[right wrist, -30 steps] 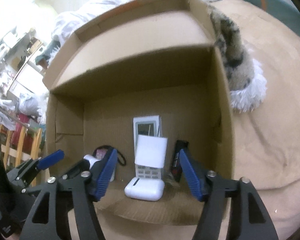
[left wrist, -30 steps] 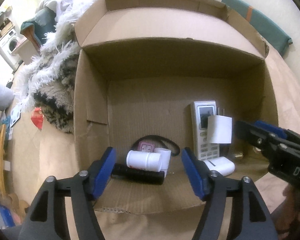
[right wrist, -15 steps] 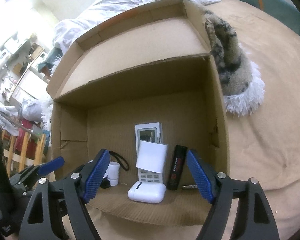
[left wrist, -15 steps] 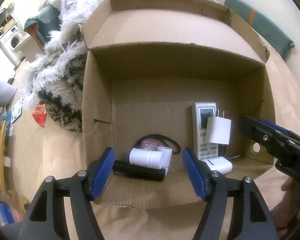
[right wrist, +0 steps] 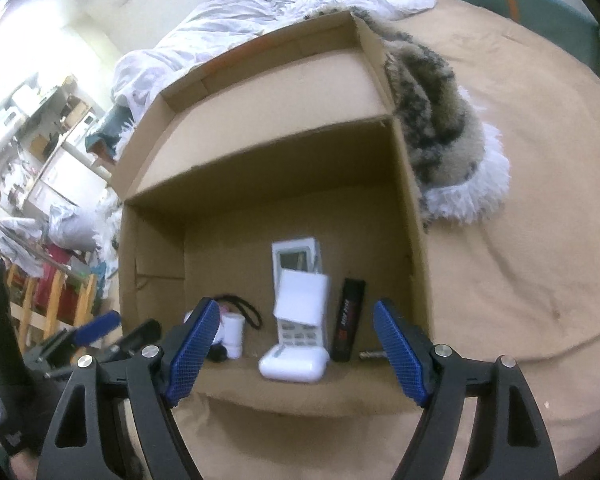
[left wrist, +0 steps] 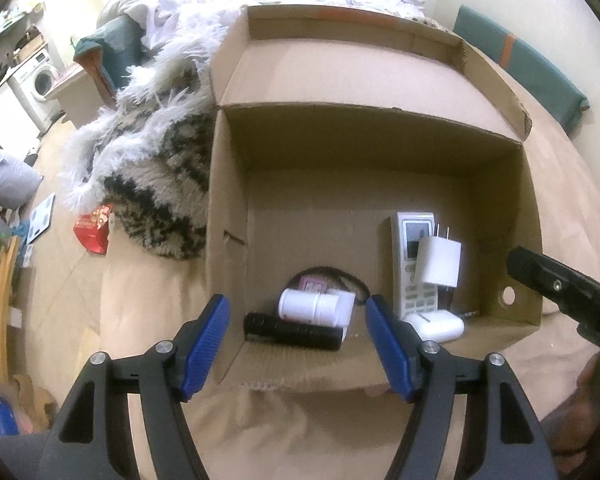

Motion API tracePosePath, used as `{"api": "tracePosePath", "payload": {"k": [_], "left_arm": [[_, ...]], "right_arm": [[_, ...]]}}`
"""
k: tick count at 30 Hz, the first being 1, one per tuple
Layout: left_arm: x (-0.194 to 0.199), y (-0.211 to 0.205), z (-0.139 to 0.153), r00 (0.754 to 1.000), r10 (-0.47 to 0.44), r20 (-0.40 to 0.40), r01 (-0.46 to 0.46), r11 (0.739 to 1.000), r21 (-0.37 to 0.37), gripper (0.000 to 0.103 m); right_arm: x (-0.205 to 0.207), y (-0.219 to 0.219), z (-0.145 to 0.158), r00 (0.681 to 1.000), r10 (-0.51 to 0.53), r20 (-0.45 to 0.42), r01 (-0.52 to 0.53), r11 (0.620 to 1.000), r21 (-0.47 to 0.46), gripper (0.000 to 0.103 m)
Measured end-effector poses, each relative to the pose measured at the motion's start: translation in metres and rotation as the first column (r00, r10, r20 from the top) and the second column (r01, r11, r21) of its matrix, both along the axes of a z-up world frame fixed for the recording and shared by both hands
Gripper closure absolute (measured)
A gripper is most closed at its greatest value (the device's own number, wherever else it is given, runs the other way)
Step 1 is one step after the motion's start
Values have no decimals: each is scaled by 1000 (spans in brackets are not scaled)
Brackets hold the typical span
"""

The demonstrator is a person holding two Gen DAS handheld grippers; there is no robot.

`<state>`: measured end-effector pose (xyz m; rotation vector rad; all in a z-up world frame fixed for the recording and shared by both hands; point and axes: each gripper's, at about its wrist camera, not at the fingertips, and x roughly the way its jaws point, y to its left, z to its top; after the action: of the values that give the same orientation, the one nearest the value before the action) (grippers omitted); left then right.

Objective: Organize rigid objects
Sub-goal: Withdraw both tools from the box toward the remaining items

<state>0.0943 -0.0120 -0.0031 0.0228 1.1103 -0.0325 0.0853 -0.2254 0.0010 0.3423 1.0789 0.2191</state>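
Cardboard box (left wrist: 228,216) on the tan bed cover (right wrist: 520,240), flaps open, with the rigid objects gathered along its near inner edge. White remote control (left wrist: 410,264) leans upright against the near wall, long axis vertical, screen uppermost; a white charger plug (left wrist: 438,262) stands in front of it, prongs pointing up, hiding the remote's middle. White earbud case (right wrist: 294,364) lies flat at the remote's foot. Black cartridge with red print (right wrist: 348,326) stands just beside the remote, leaning; its lettering is too blurred to read. White pill bottle (left wrist: 308,306) lies on its side, long axis across the box, resting against a black cylinder (left wrist: 294,332) that lies the same way. A pink item and a black cord loop (left wrist: 332,270) behind the bottle are mostly hidden. A small metal piece near the cartridge cannot be identified.

Left hand-held gripper (left wrist: 298,344) hovers over the box's near edge, blue pads apart, holding nothing. Right hand-held gripper (right wrist: 296,354) has just been opening; its pads stand wide, nothing between them. A shaggy rug (left wrist: 152,160) lies beside the box.
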Motion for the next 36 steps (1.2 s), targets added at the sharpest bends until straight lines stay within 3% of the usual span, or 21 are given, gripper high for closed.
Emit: {"api": "tracePosePath", "payload": {"k": [6, 12, 15, 18, 21, 25, 30, 35, 36], "left_arm": [[-22, 11, -7, 999, 20, -49, -22, 999, -45, 35], [-45, 7, -26, 991, -35, -132, 23, 996, -90, 35], [-49, -2, -43, 981, -61, -187, 42, 994, -102, 35], [-45, -12, -59, 971, -66, -231, 38, 992, -122, 35], [-34, -24, -75, 967, -61, -246, 30, 991, -127, 35], [-21, -44, -94, 956, -104, -273, 68, 988, -139, 35], [-15, -51, -117, 945, -78, -318, 42, 992, -118, 35], [-11, -50, -125, 947, -57, -315, 20, 993, -118, 36], [-11, -48, -126, 945, -51, -322, 11, 992, -125, 40]], "right_arm": [[-16, -6, -12, 998, -16, -66, 14, 999, -29, 19], [-41, -8, -22, 995, -21, -96, 18, 999, -40, 19], [-51, -14, -22, 994, -30, -107, 31, 999, 7, 19], [-56, -21, -33, 985, -59, -161, 68, 996, 50, 19], [-52, -20, -43, 976, -71, -204, 79, 996, 32, 19], [-47, -19, -48, 973, -75, -216, 82, 996, 26, 19], [-47, -20, -49, 973, -74, -220, 81, 996, 24, 19], [-49, -22, -50, 971, -83, -225, 90, 996, 24, 19], [-48, -21, -50, 971, -82, -224, 89, 996, 24, 19]]}}
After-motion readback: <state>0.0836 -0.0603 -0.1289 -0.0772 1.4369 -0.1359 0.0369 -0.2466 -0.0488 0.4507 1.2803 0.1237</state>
